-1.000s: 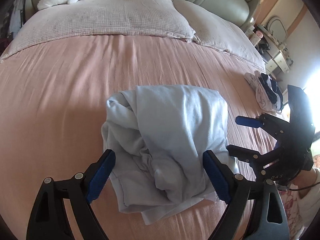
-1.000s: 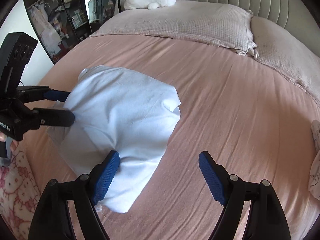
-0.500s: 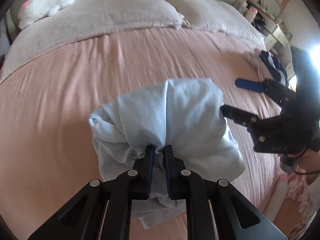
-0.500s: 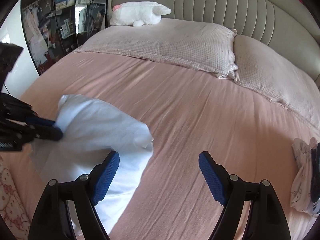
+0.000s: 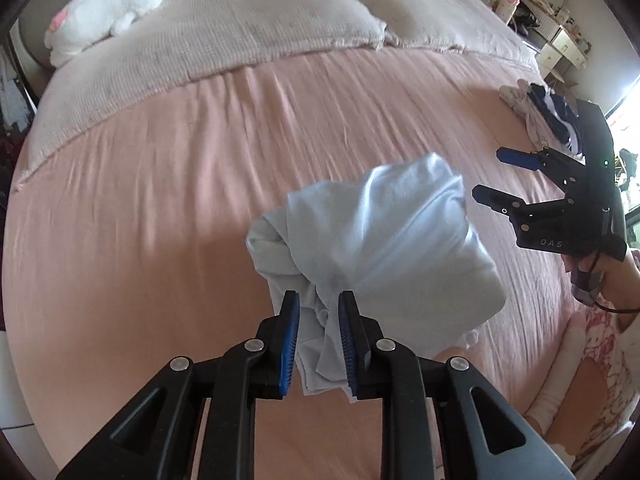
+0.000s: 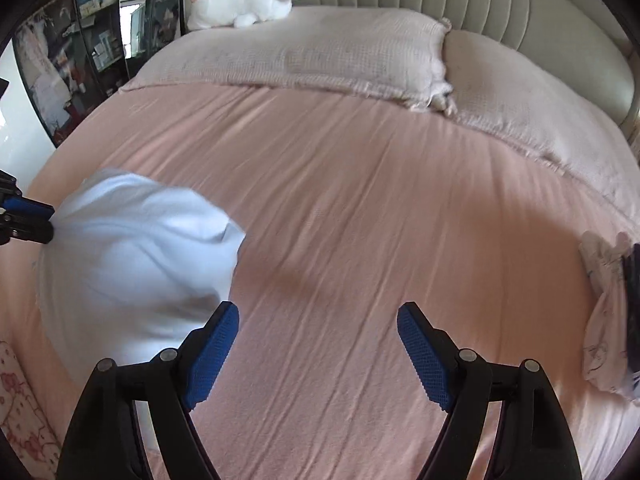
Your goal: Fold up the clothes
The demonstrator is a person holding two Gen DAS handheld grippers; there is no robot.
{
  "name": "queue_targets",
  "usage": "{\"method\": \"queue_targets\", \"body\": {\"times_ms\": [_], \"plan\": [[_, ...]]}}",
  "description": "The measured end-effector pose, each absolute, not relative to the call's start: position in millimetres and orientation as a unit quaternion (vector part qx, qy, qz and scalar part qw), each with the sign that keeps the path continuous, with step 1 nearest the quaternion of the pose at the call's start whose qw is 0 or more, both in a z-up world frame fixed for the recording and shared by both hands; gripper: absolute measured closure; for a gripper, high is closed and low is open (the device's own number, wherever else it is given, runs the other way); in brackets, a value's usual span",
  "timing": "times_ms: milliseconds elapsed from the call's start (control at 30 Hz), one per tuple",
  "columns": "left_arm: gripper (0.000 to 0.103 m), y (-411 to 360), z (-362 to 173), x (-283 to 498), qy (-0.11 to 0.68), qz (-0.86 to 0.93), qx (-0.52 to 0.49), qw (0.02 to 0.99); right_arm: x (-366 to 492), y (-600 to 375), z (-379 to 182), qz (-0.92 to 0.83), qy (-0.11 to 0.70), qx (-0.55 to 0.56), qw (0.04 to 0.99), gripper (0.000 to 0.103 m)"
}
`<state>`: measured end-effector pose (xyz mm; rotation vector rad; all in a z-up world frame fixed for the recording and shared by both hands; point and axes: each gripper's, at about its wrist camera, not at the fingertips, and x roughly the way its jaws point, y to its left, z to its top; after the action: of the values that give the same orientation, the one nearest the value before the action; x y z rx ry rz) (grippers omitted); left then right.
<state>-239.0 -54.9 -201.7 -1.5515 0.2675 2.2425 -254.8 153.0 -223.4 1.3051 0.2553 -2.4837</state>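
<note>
A crumpled light blue garment hangs bunched above the pink bedsheet. My left gripper has a fold of it between its blue pads and holds it up, though the jaws are opening slightly. In the right wrist view the garment sits at the left, with the left gripper at its far-left edge. My right gripper stands wide open over bare sheet, beside the garment and with nothing between its fingers. It also shows in the left wrist view as the right gripper, just right of the cloth.
Two beige pillows and a white plush toy lie by the padded headboard. A small pile of other clothes rests near the bed's right edge. A person's leg in pink patterned fabric is at lower right. Shelves stand at left.
The left gripper went from wide open around the garment to closed on a fold and lifted it off the bed. The right gripper stayed open and tilted a little.
</note>
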Motion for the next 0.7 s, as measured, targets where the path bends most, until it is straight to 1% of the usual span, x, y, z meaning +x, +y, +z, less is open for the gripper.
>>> {"method": "queue_targets", "body": {"times_ms": [100,133,167,233,267,300,333,367,433,500,567,600,633,700], "plan": [[0.077,-33,-198,-243,0.111,0.816,-0.514,0.24,-251,152,-204,-0.887,0.019,0.415,0.202,0.021],[0.071,-23,-204,-245,0.112,0.812,-0.512,0.257,-251,147,-204,-0.882,0.006,0.416,0.219,0.021],[0.065,-16,-213,-248,0.12,0.805,-0.516,0.267,-252,137,-213,-0.87,0.018,0.436,0.231,0.021],[0.065,-12,-244,-252,0.168,0.774,-0.557,0.249,-251,122,-235,-0.845,0.066,0.474,0.24,0.021],[0.064,-13,-257,-252,0.188,0.761,-0.572,0.243,-250,124,-244,-0.839,0.075,0.483,0.239,0.021],[0.062,-25,-262,-247,0.183,0.757,-0.578,0.243,-250,133,-247,-0.835,0.065,0.491,0.24,0.017],[0.059,-42,-259,-244,0.148,0.758,-0.587,0.243,-253,141,-246,-0.83,0.055,0.501,0.239,0.015],[0.051,-56,-255,-243,0.116,0.759,-0.594,0.241,-254,147,-242,-0.828,0.063,0.507,0.232,0.015],[0.05,-74,-241,-245,0.072,0.766,-0.595,0.233,-258,152,-231,-0.839,0.101,0.5,0.192,0.015],[0.05,-89,-226,-247,0.037,0.774,-0.589,0.228,-264,158,-217,-0.856,0.085,0.48,0.173,0.015],[0.05,-76,-212,-250,0.054,0.797,-0.549,0.248,-272,161,-205,-0.865,0.009,0.463,0.193,0.015],[0.05,-66,-209,-253,0.059,0.803,-0.53,0.265,-275,155,-203,-0.867,-0.01,0.457,0.199,0.015],[0.05,-55,-209,-257,0.062,0.807,-0.515,0.283,-277,149,-203,-0.87,-0.018,0.45,0.201,0.015],[0.05,-32,-217,-265,0.058,0.799,-0.502,0.326,-279,130,-213,-0.877,0.01,0.441,0.192,0.015]]}}
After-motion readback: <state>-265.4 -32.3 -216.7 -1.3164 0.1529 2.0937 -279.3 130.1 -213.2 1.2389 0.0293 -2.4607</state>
